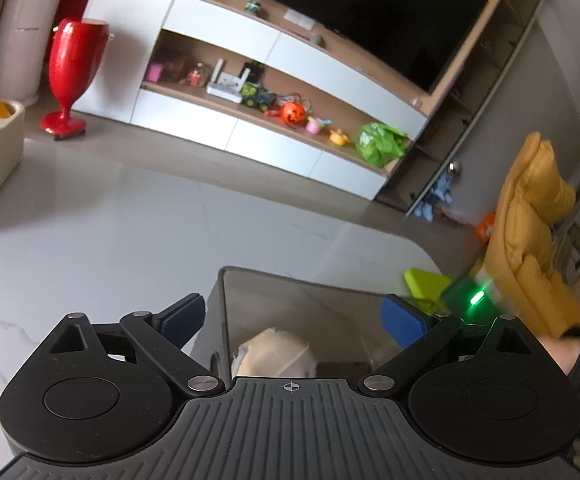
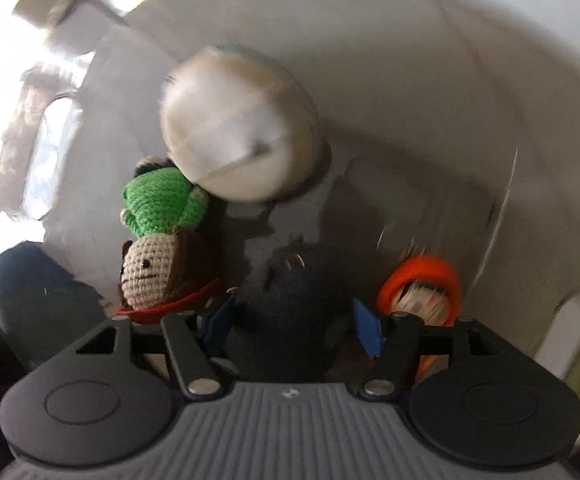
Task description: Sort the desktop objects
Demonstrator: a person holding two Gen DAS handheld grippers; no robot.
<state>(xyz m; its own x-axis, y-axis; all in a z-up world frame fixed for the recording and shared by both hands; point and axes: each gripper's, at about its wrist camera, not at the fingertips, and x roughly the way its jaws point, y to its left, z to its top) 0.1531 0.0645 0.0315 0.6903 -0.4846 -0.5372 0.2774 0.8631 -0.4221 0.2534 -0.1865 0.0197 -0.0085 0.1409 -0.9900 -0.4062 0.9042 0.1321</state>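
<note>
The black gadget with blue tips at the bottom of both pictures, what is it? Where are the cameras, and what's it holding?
It's a hand-held two-finger gripper; a person carries one in each hand, with a wide-angle camera looking along its fingers. The left view shows the left gripper open and empty above a grey bin on a white table. The right view looks down into a bin: the right gripper has a black fuzzy toy between its pads; whether they squeeze it is unclear. Nearby lie a crocheted doll, a beige ball and an orange-hooded figure.
</note>
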